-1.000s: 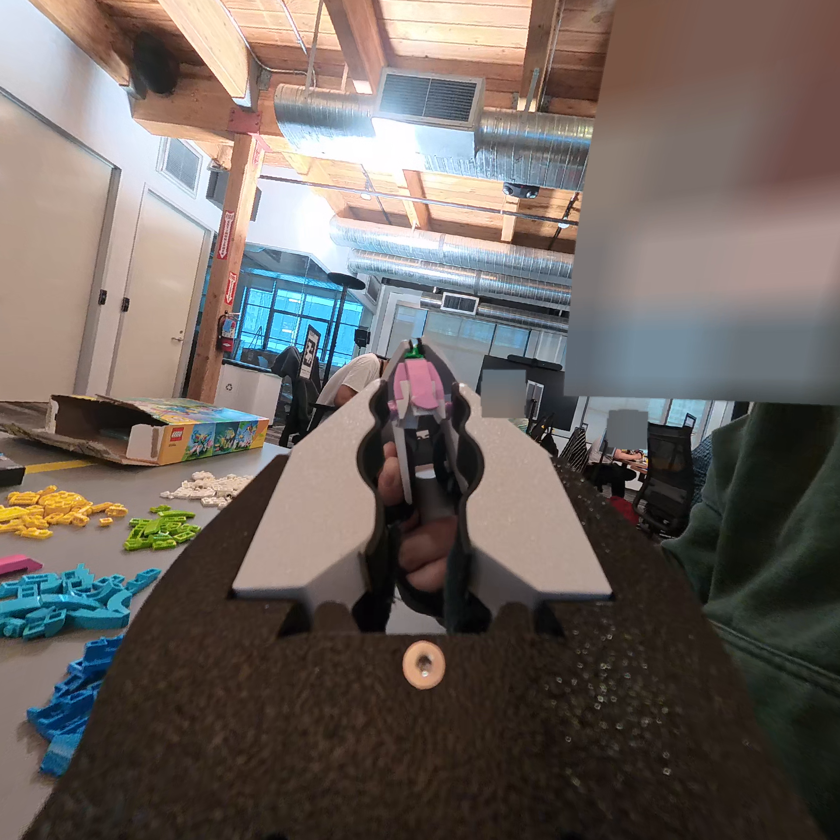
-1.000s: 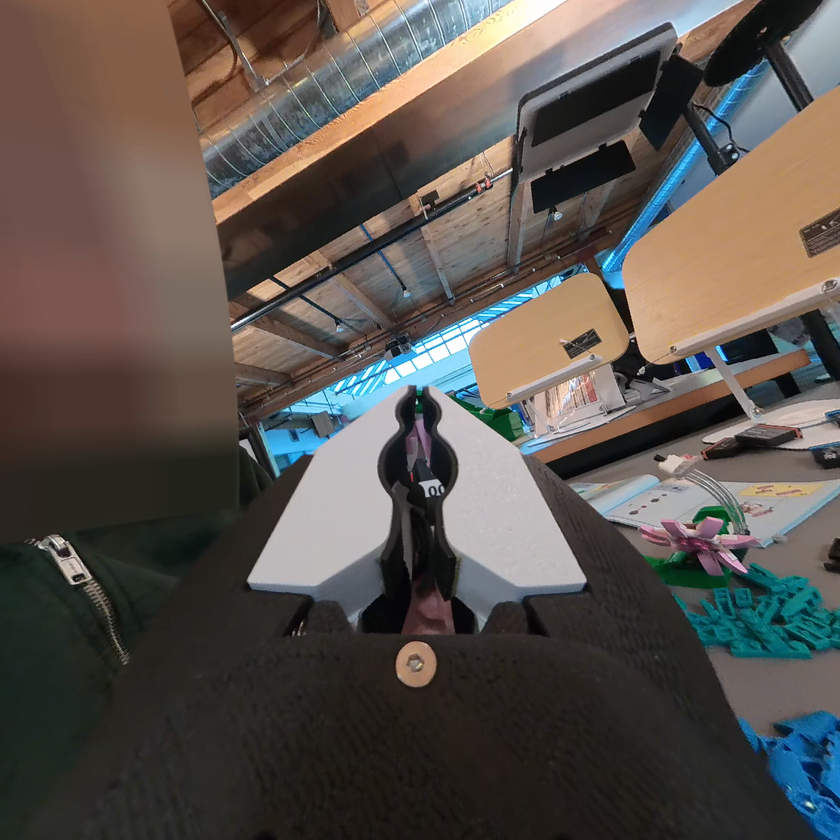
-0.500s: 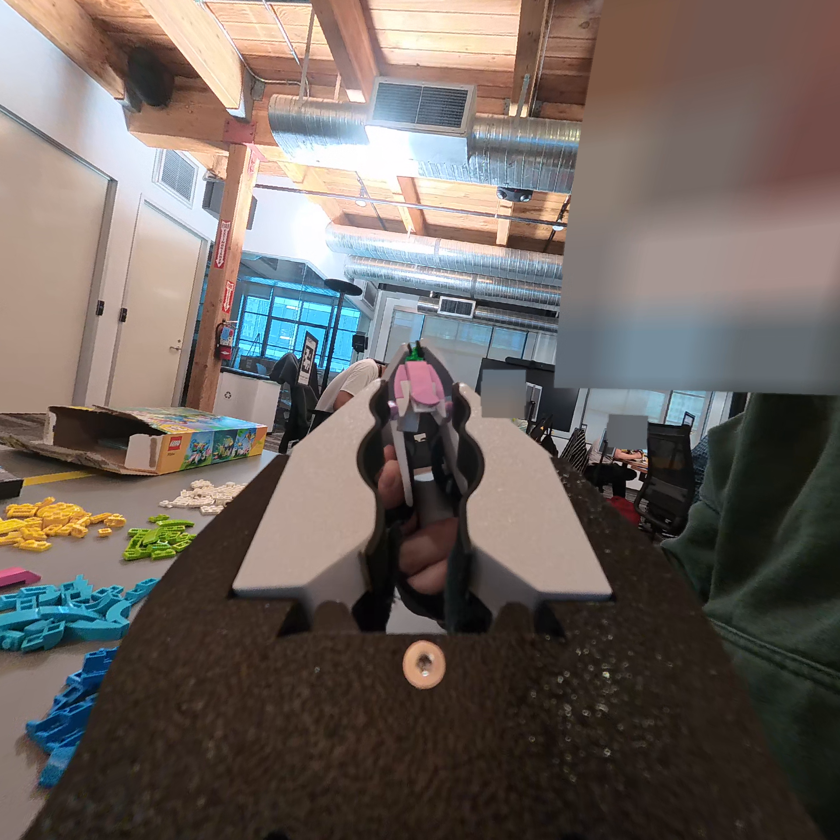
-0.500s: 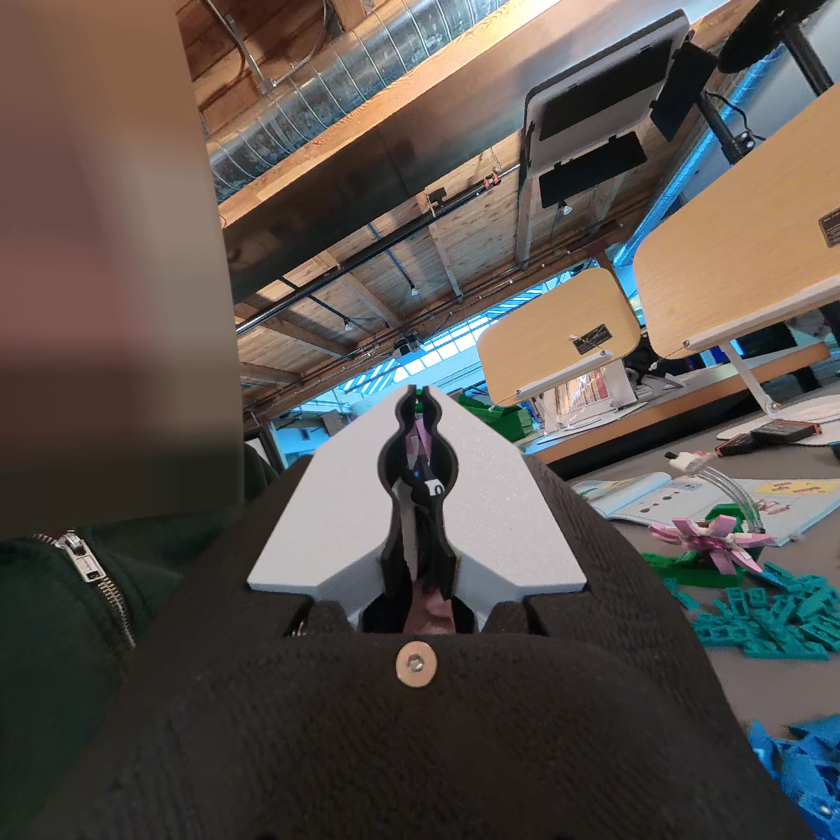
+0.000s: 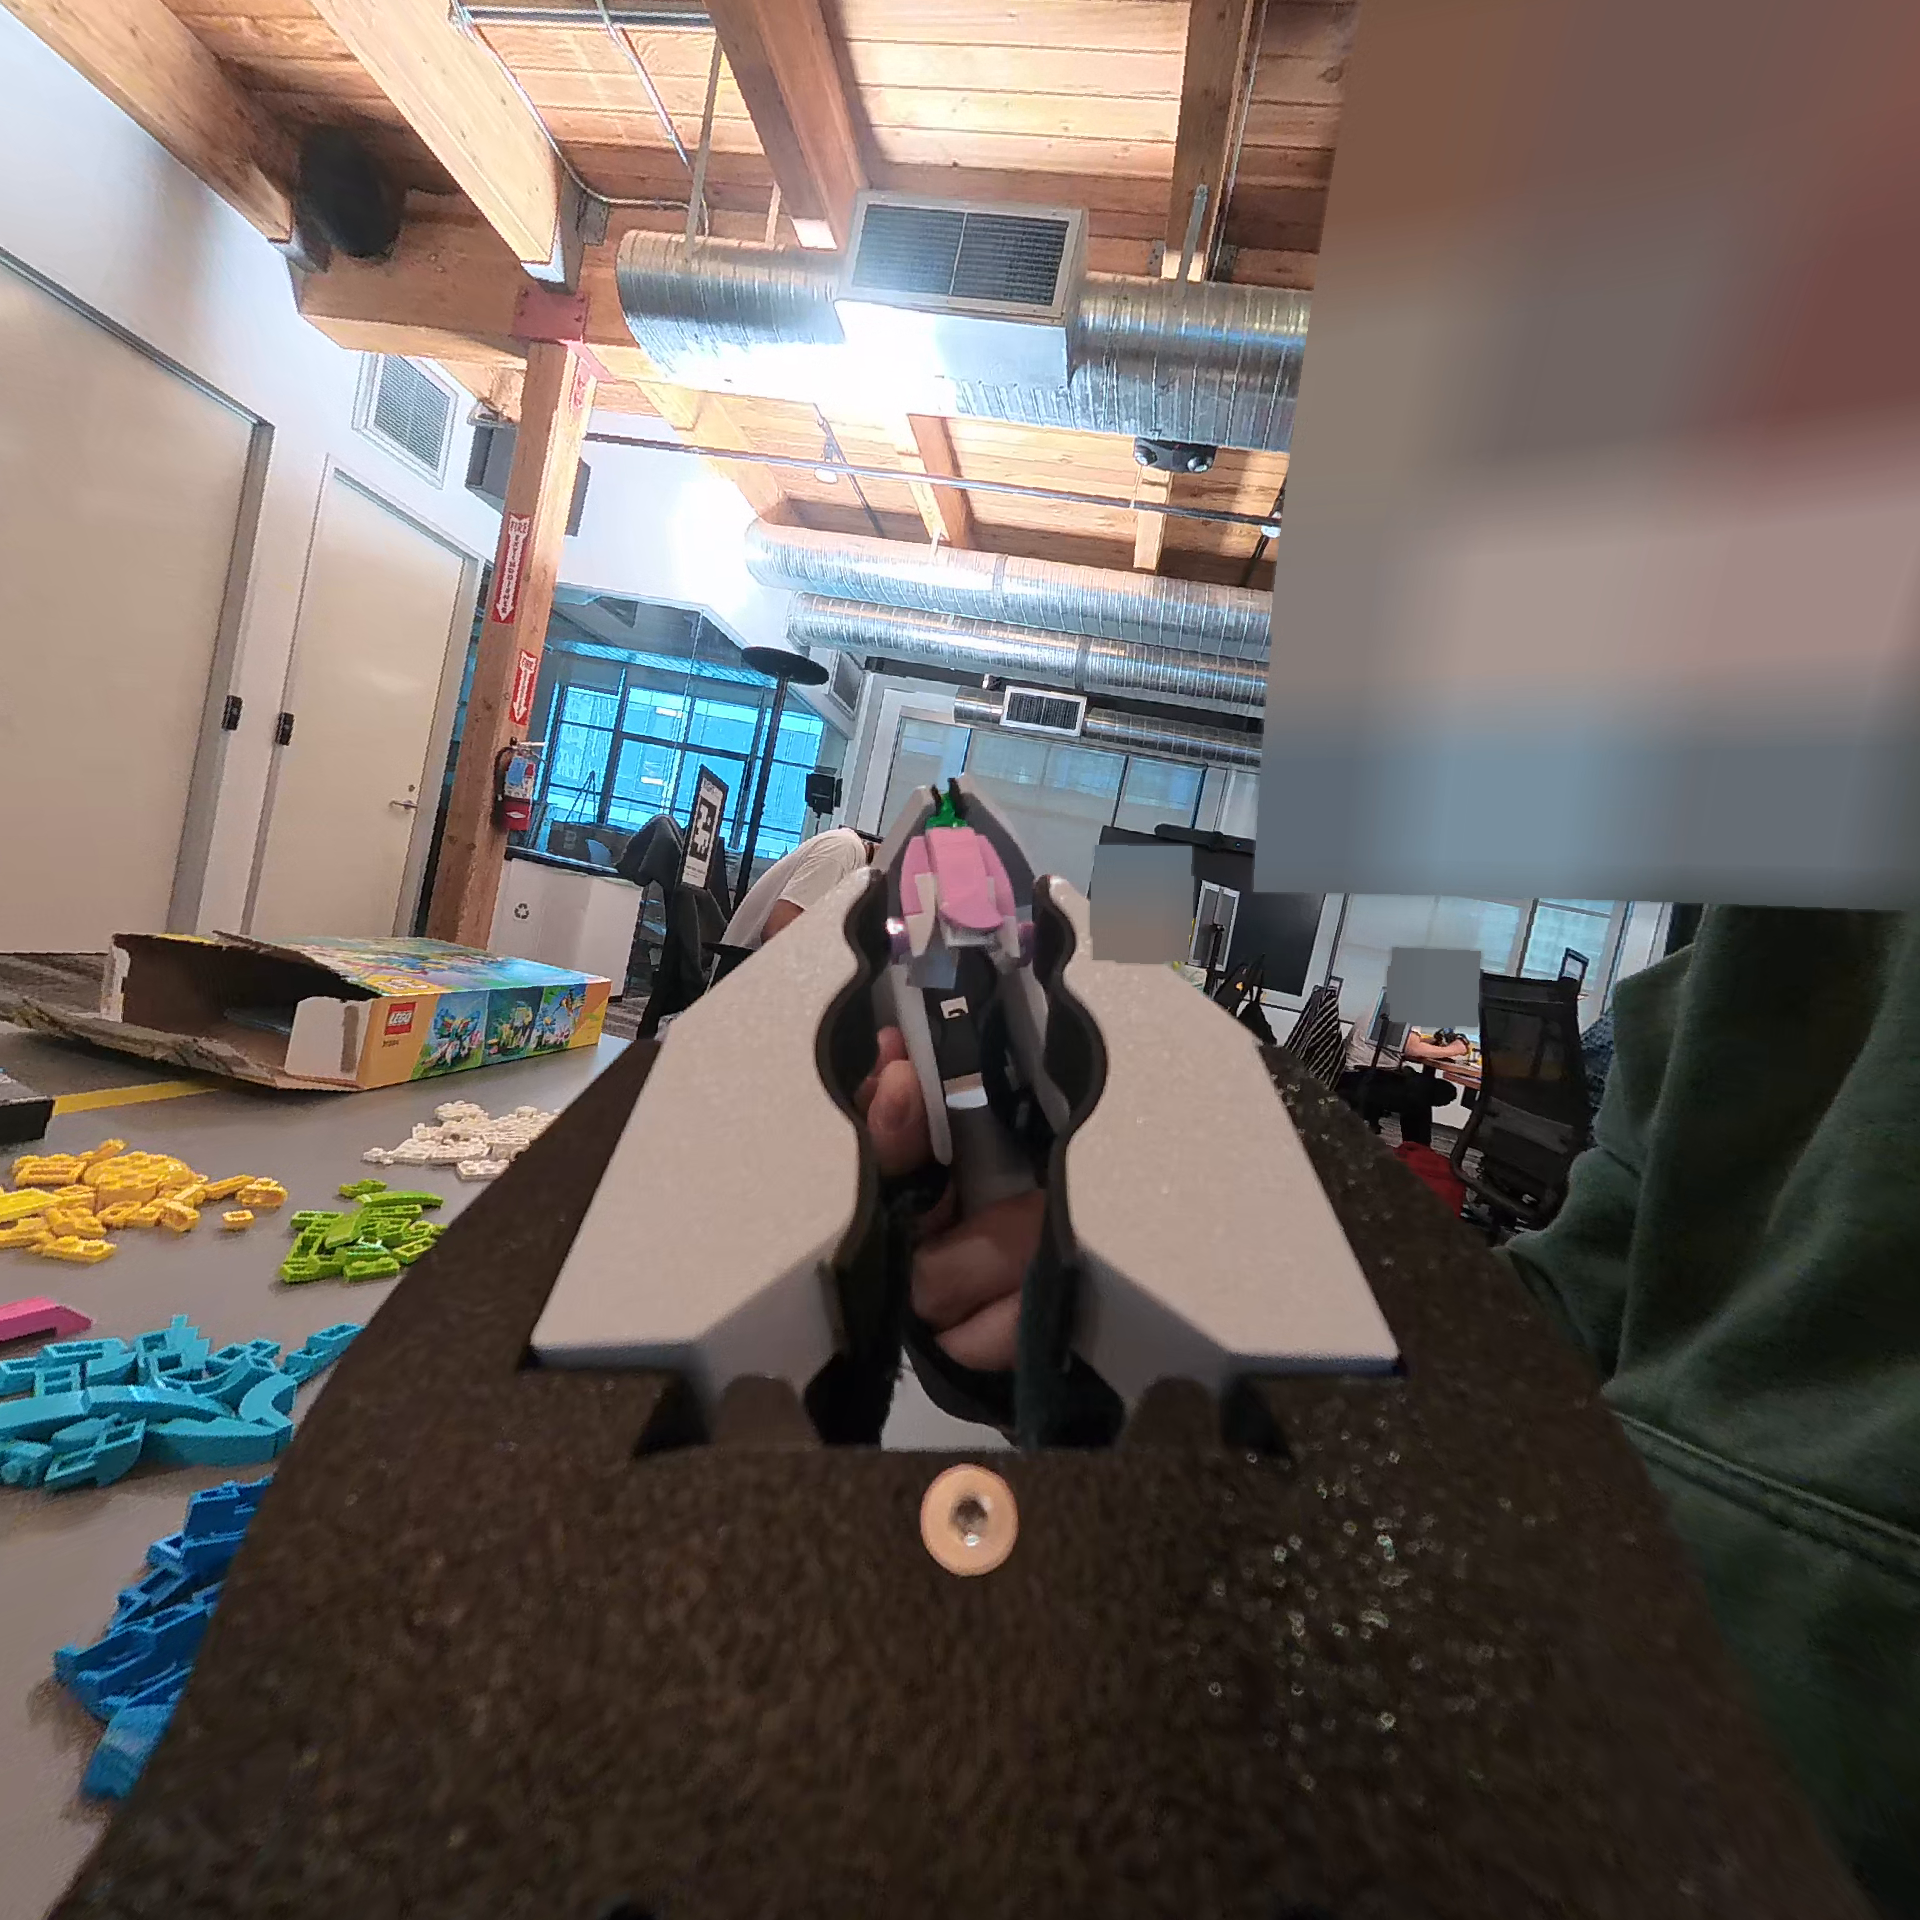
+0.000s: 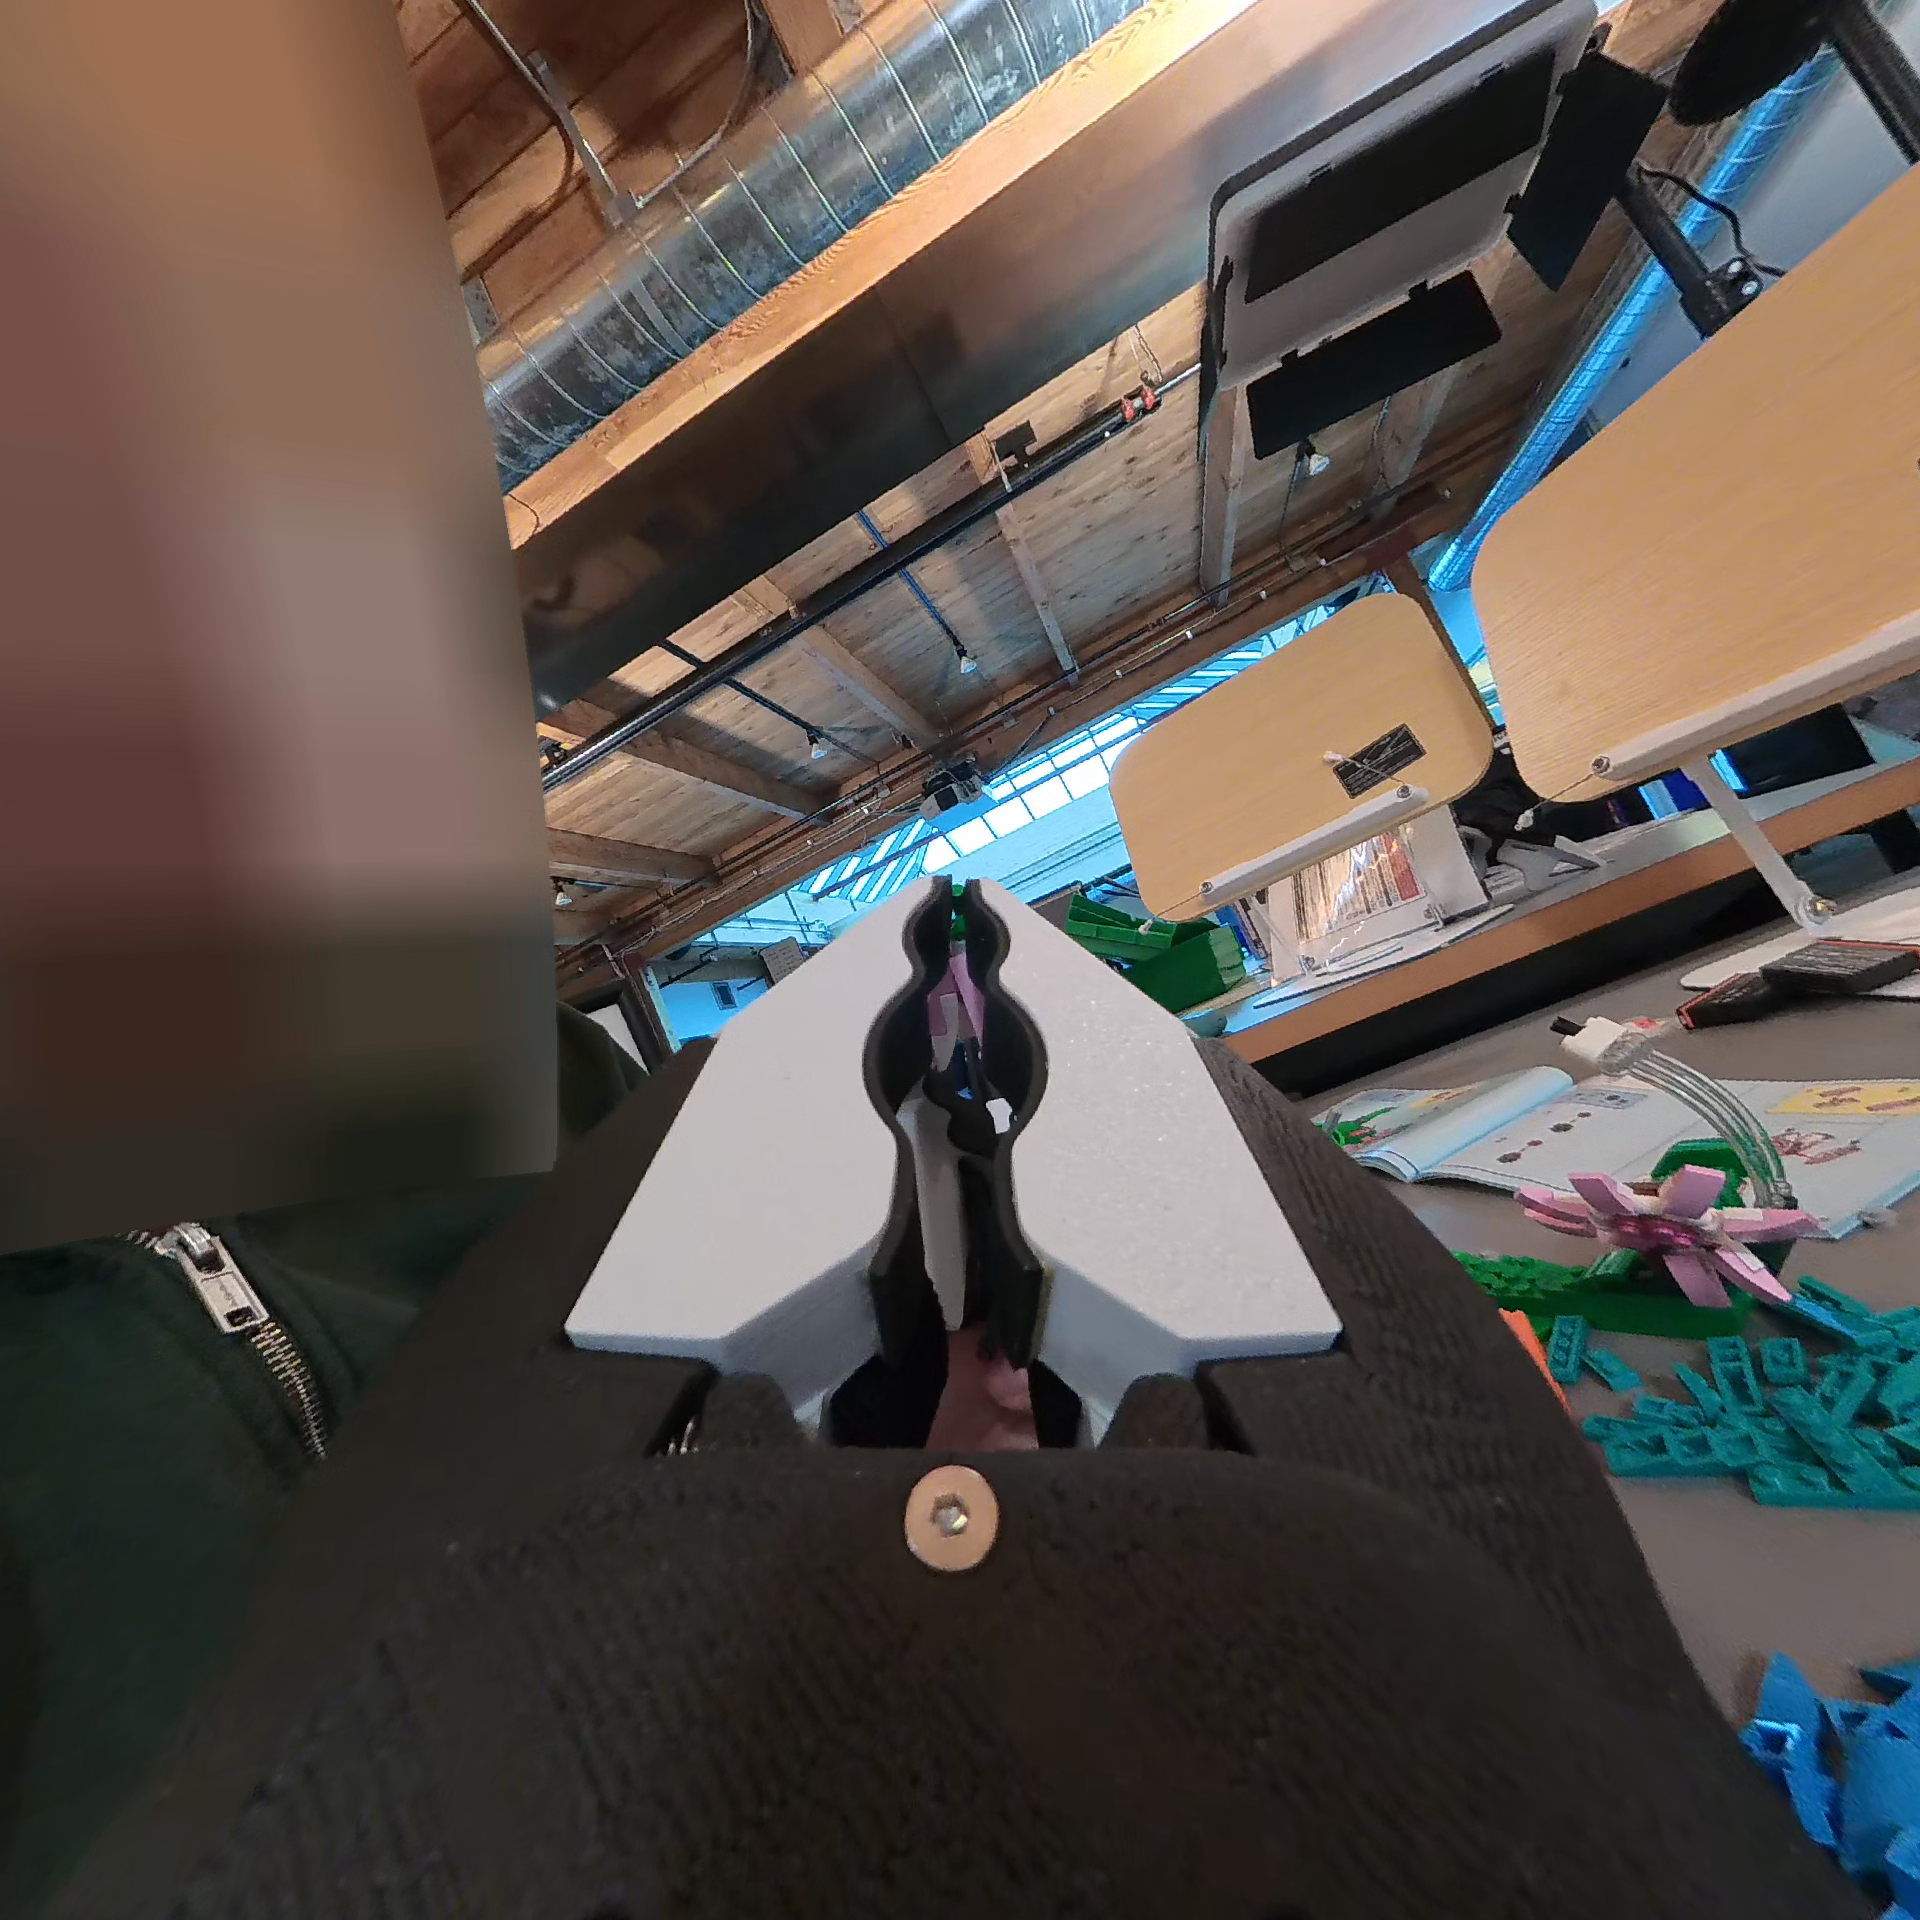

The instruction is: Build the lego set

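Observation:
Both grippers are raised off the table and point at each other, tip to tip. My left gripper (image 5: pixel 954 800) is shut, with a small green part pinched at its very tip and a pink lego bud (image 5: pixel 956 894) just behind it in the gap. My right gripper (image 6: pixel 961 896) is shut on the same small piece; the green bit (image 6: pixel 972 916) and the pink part (image 6: pixel 954 1000) show between its fingers. Through each gap I see the other gripper's grey fingers and a hand behind them.
On the grey table in the left wrist view lie a torn lego box (image 5: pixel 364 1023) and yellow (image 5: pixel 104 1195), lime (image 5: pixel 353 1236), white (image 5: pixel 473 1127), cyan (image 5: pixel 135 1392) and blue (image 5: pixel 156 1621) piles. In the right wrist view lie a pink flower on a green base (image 6: pixel 1662 1236), an open booklet (image 6: pixel 1507 1122) and a teal pile (image 6: pixel 1787 1413). The tips of both grippers are at nearly the same place.
Both grippers stay shut and tip to tip on the small piece. The views have drifted only slightly; the table items in the right wrist view shifted a little to the right.

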Motion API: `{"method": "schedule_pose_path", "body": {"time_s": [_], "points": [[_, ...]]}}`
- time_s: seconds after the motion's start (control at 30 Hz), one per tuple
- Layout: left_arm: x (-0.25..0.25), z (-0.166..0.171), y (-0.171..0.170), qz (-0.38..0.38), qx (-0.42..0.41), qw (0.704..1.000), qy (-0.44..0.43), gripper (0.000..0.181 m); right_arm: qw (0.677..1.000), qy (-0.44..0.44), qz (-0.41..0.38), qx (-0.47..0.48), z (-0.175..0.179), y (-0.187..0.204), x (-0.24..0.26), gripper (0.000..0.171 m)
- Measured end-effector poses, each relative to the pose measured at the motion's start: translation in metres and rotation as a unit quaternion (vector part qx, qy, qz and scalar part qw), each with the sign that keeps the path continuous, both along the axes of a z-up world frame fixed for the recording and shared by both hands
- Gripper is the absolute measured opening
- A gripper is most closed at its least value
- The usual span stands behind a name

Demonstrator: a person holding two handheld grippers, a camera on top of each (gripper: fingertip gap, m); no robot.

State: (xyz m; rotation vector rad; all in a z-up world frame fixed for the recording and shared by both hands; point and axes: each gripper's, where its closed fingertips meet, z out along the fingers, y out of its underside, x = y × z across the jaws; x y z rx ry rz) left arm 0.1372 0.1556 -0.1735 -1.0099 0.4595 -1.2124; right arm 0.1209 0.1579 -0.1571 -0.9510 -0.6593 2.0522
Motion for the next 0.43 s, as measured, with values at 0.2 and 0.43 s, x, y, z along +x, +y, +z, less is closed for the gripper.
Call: {"method": "schedule_pose_path", "body": {"time_s": [0.2, 0.43], "points": [[-0.0019, 0.0011, 0.0001, 0.000, 0.000, 1.000, -0.006, 0.025, 1.000, 0.004, 0.000, -0.005, -0.0004, 0.0010, 0.0000, 0.001], [-0.0011, 0.0016, -0.0006, 0.001, 0.004, 1.000, -0.004, 0.025, 0.999, 0.026, 0.022, -0.030, 0.0004, 0.0009, 0.0004, 0.001]]}}
